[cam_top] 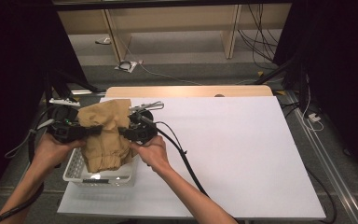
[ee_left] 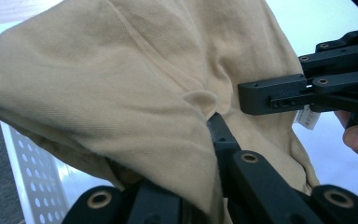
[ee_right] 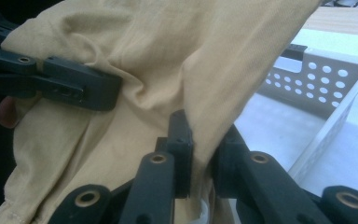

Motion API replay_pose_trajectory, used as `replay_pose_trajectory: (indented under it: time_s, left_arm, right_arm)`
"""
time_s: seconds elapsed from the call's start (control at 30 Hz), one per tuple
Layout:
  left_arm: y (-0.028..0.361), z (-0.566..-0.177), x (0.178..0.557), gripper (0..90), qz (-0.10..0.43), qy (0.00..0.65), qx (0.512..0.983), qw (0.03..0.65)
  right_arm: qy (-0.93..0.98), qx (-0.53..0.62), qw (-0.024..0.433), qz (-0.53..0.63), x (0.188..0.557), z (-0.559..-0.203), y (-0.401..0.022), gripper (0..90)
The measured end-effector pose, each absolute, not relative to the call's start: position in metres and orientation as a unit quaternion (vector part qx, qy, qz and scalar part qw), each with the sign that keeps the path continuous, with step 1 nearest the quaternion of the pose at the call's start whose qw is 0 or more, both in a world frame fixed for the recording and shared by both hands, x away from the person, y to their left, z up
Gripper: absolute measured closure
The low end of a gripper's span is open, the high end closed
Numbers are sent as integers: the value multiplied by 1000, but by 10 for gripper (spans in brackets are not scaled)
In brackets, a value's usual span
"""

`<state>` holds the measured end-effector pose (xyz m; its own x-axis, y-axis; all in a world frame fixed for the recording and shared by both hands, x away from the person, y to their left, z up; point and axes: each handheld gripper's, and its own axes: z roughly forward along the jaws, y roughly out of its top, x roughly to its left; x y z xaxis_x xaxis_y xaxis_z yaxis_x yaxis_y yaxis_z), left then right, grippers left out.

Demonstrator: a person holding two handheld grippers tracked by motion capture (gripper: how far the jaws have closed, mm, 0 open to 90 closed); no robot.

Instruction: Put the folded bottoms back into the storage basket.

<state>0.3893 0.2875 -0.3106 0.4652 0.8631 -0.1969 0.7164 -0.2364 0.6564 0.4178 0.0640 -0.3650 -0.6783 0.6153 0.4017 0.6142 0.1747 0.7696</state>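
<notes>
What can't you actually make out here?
- High view: the white basket's inside, covered by the hanging tan garment.
- Left gripper view: the tag print, too small.
- Right gripper view: the right gripper's pads, buried in cloth.

The surface (cam_top: 242, 154) in front of me is a flat white sheet laid over a light wooden top, whose far edge shows as a narrow strip along the back. A white perforated basket (cam_top: 77, 169) stands directly on the surface at its near left corner, with its left wall close to the left edge. In my right gripper view, the basket's (ee_right: 324, 77) hole-patterned walls rest flat on the white sheet.
</notes>
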Motion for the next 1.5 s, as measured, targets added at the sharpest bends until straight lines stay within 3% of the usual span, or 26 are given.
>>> replay_pose_trajectory:
  time_s: [1.5]
  left_arm:
    - [302, -342, 401, 852, 82, 517, 788, 324]
  right_arm:
    - [774, 420, -7, 473, 419, -395, 85, 785]
